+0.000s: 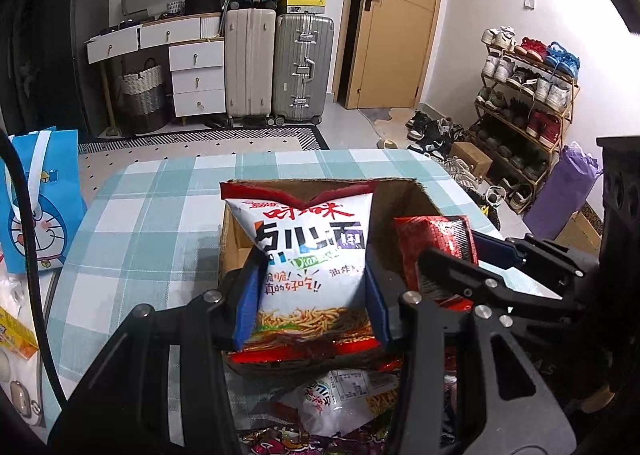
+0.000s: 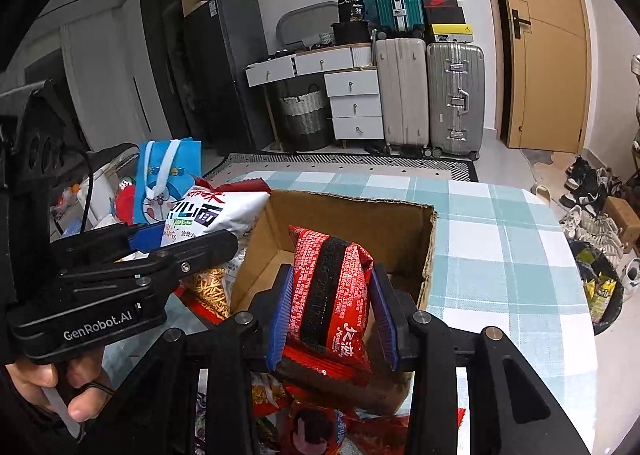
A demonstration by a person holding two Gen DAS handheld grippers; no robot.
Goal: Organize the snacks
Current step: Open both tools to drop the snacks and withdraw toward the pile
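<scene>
- The left tool [image 1: 312,295] is sitting at the lower centre of the left wrist view, its blue pads [image 1: 246,303] pressing in on both sides of a white noodle-snack bag [image 1: 316,255] and holding it upright over the left half of an open cardboard box [image 1: 416,195].
- In the right wrist view that same bag is showing at centre left, leaning over the box's left wall, with a person's hand [image 2: 60,383] gripping the left tool's handle at lower left.
- The right tool [image 2: 332,315] is closing its blue pads on a red snack packet [image 2: 328,287], which is standing on end at the lower centre of the right wrist view, over the near part of the box's inside.
- The box is resting on a worktop [image 1: 140,223] covered in a teal-and-white check cloth.
- More snack packets [image 1: 344,403] are lying loose on the worktop at the bottom of the frame, just in front of the box.
- A blue cartoon gift bag [image 1: 40,199] is standing at the left edge of the left wrist view.
</scene>
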